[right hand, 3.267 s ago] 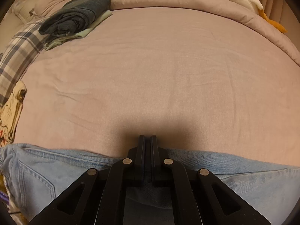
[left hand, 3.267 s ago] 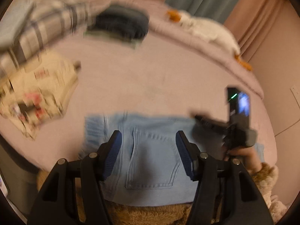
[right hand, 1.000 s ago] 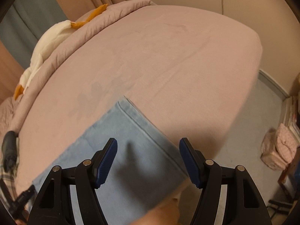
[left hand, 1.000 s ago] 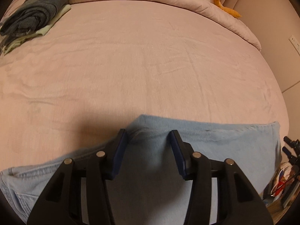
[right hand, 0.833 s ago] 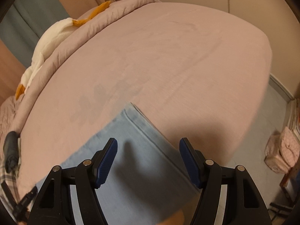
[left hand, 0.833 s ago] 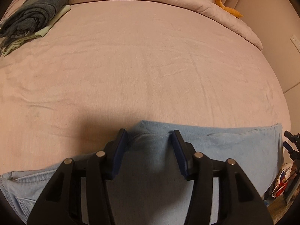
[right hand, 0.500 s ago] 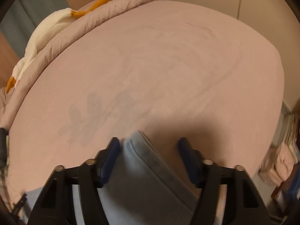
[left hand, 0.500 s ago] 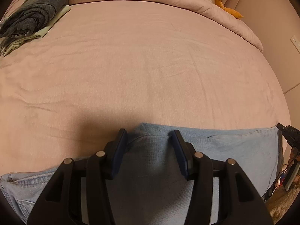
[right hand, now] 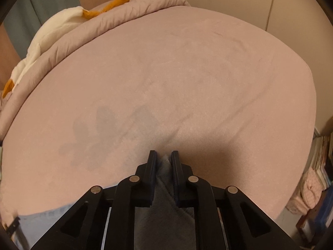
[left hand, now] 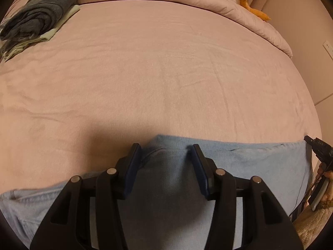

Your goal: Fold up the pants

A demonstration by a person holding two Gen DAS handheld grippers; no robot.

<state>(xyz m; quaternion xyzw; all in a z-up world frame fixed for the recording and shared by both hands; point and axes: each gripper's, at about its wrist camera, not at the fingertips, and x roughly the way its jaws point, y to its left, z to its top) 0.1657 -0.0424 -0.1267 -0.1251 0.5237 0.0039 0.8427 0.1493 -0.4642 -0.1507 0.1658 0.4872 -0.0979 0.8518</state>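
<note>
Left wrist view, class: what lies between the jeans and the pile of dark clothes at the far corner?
Only bare pink bedsheet lies between the jeans and the dark clothes in the left wrist view.

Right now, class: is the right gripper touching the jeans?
Touching. The right wrist view shows the right gripper, jaws just closed, pinching a fold of the jeans between its pads.
</note>
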